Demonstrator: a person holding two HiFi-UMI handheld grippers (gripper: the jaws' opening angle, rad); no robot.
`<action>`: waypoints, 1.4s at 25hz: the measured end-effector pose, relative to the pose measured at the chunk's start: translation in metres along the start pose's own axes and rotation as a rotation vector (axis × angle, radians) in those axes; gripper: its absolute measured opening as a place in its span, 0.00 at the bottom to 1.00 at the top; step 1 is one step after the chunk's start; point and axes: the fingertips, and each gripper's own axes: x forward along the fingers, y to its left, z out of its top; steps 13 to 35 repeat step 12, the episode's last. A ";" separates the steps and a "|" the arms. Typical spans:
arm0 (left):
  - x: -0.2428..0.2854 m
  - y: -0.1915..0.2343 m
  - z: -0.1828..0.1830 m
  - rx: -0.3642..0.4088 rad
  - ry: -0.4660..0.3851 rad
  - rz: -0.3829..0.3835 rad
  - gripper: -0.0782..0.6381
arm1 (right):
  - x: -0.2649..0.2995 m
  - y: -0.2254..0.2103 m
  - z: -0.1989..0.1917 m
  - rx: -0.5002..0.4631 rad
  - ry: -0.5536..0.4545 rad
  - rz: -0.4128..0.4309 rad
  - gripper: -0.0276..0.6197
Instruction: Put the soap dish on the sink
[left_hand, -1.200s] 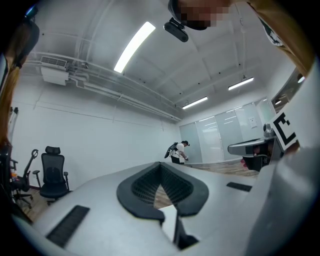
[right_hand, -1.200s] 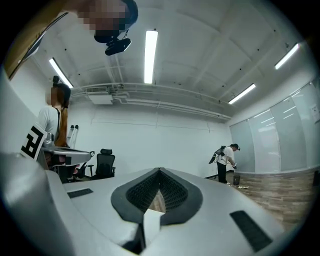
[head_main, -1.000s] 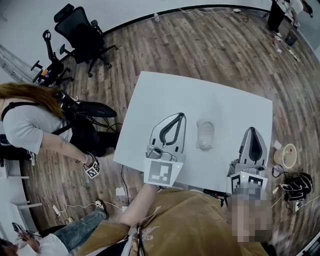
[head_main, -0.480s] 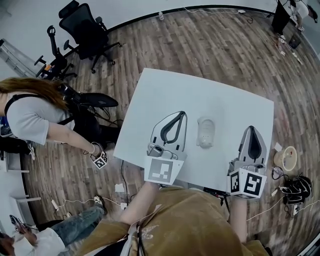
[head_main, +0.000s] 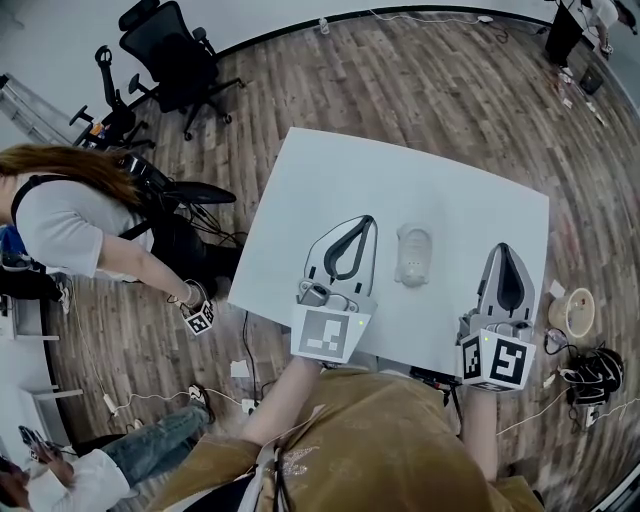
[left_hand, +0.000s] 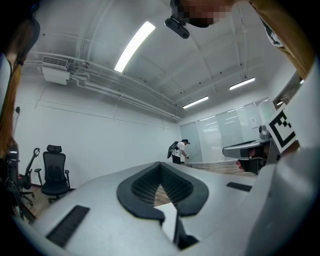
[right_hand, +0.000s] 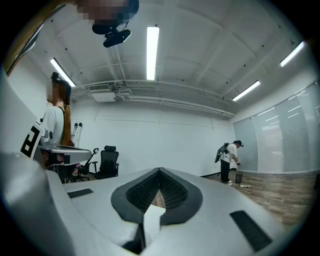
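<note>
Novice: Where does the soap dish (head_main: 413, 255) lie?

Coach: Flat on the white tabletop (head_main: 440, 190), toward its near edge. It sits between the two grippers and touches neither, a little nearer the left gripper (head_main: 366, 221) than the right gripper (head_main: 503, 248).

Novice: And the sink?

Coach: No view shows one. All I can say is that the dish rests on bare tabletop.

Novice: How do the jaws stand?

Coach: Both pairs are pressed together, tip against tip. Each gripper view shows only open room beyond them, so neither pair is pinching anything.

Novice: If the dish is to go to a sink, how would I take it well?

Coach: This is my judgement. Use one gripper and keep the other well aside. Spread its jaws before it nears the dish, because closed tips would only push the dish across that smooth top. Both grippers lie level along the tabletop, so come in low. Straddle the dish across its narrow width, about halfway along its length, so it hangs balanced. It looks hard and glossy, so close squarely on the rim. Check that it doesn't slide between the pads, and carry it level.
</note>
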 end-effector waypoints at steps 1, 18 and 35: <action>0.000 0.000 0.001 0.003 -0.001 -0.001 0.12 | 0.000 0.000 0.000 -0.001 0.001 0.000 0.06; 0.003 -0.005 -0.006 -0.009 0.007 -0.009 0.12 | -0.002 -0.003 -0.001 -0.004 0.005 -0.002 0.06; 0.003 -0.005 -0.006 -0.009 0.007 -0.009 0.12 | -0.002 -0.003 -0.001 -0.004 0.005 -0.002 0.06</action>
